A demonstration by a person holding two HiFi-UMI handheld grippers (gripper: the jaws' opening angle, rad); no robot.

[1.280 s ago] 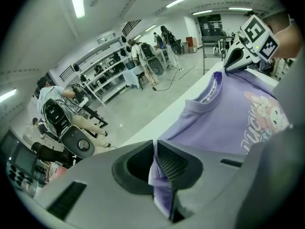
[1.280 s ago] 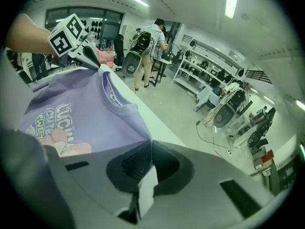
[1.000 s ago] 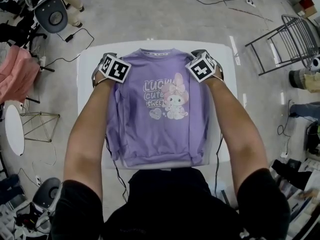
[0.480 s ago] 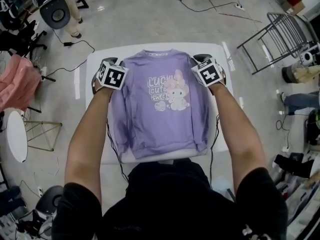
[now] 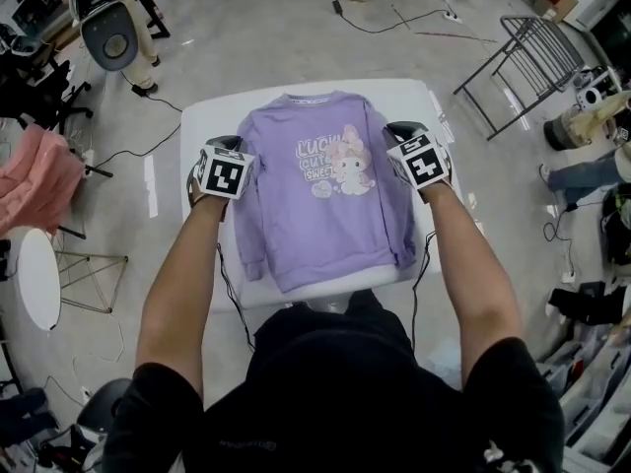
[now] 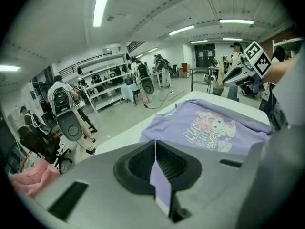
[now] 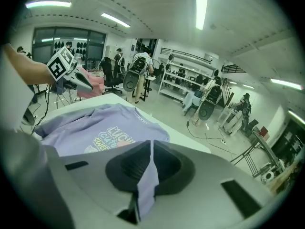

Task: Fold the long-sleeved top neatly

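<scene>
A purple long-sleeved top (image 5: 325,220) with a cartoon print lies front up on the white table (image 5: 414,97), collar away from me. My left gripper (image 5: 222,149) is at the top's left edge and my right gripper (image 5: 404,131) at its right edge, both level with the print. Both pairs of jaws have just been closing. In the left gripper view the left gripper (image 6: 156,161) is shut on a strip of purple fabric (image 6: 160,185). The right gripper (image 7: 150,163) likewise pinches a purple fold (image 7: 147,187).
A pink garment (image 5: 39,175) hangs at the left by a round white table (image 5: 35,279). An office chair (image 5: 108,33) stands at the far left, a metal rack (image 5: 532,67) at the far right. Cables run over the floor.
Both grippers have drawn back from the top's shoulders toward me along its sides and have risen. The top's edges have lifted with them.
</scene>
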